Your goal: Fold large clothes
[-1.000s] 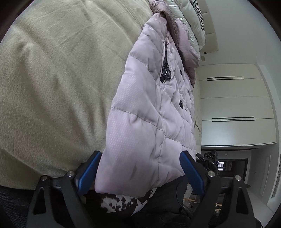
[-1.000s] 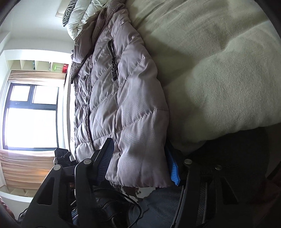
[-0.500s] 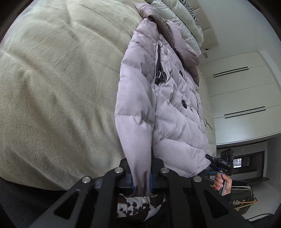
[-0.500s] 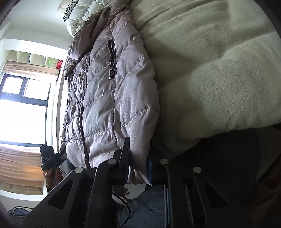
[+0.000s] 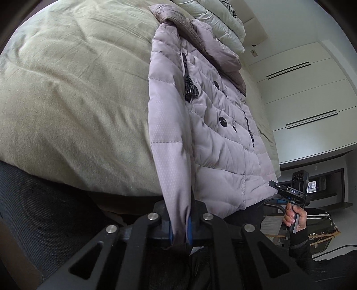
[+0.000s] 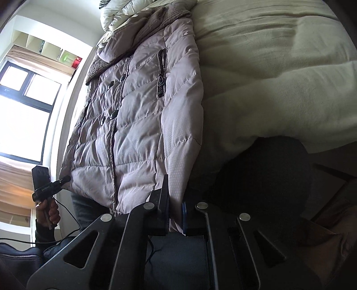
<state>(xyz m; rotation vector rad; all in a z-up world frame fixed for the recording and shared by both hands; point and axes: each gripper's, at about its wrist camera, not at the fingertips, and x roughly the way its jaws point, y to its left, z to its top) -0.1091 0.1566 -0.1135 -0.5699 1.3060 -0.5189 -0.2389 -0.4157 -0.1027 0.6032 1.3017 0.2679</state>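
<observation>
Both tongs (image 5: 179,227) (image 6: 176,219) at jacket (image 5: 214,133) hem, collar end farthest.

I see a bed (image 5: 73,107) covered by a pale olive-beige blanket (image 6: 279,93), soft and creased, its near edge rounding down over a dark woven base (image 5: 33,200). Directly on the blanket lies a pale lilac quilted puffer jacket (image 5: 212,133), front side up, dark buttons and a black pocket zipper showing, its brownish collar toward the far end. The jacket's hem hangs past the near edge of the bed; its bottom corners are lifted off the blanket. At the head of the bed, beyond the collar, I see folded white padded bedding (image 5: 223,29) and a zebra-striped piece (image 5: 229,9) on top of it.
</observation>
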